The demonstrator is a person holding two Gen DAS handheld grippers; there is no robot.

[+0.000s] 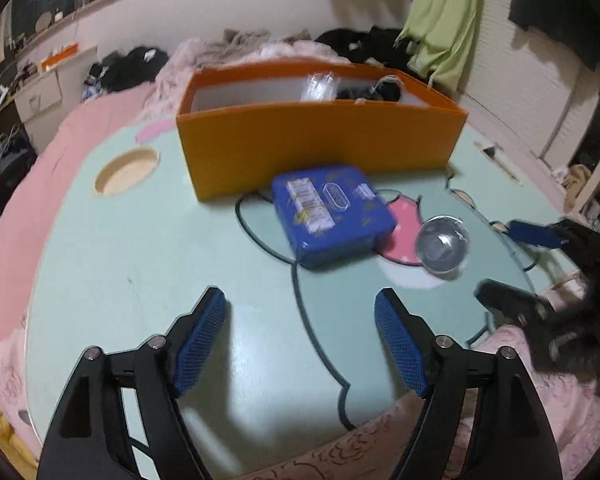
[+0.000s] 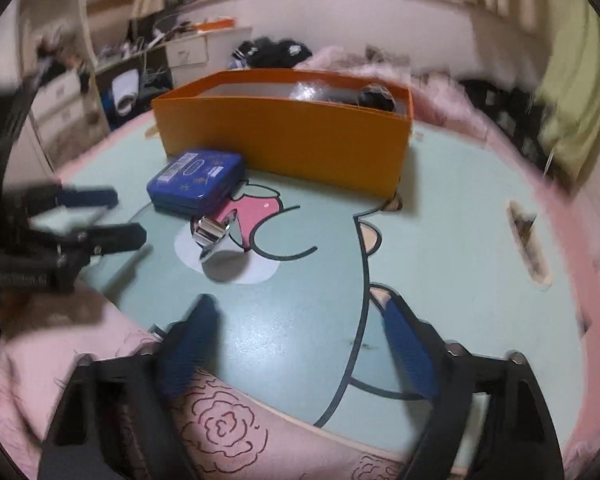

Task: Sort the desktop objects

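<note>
From the left wrist, the left gripper [image 1: 300, 312] hangs with jaws spread and nothing between them, over bare mint table [image 1: 132, 248]. The blue tin [image 1: 332, 214] lies at 12 o'clock, just beside the orange box [image 1: 320, 144]; a clear cup [image 1: 442, 244] lies near it at 2 o'clock. The right gripper [image 2: 300, 320], jaws also apart and holding nothing, hovers at the table's near edge above the pink quilt [image 2: 220, 428].

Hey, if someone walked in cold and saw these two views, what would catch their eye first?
Probably the orange box at the far side of the pale green table, with a few things already inside. Right in front of it lies a blue tin, and a small shiny metal cup is beside the tin. Both tongs, left and right, are open and empty.
</note>
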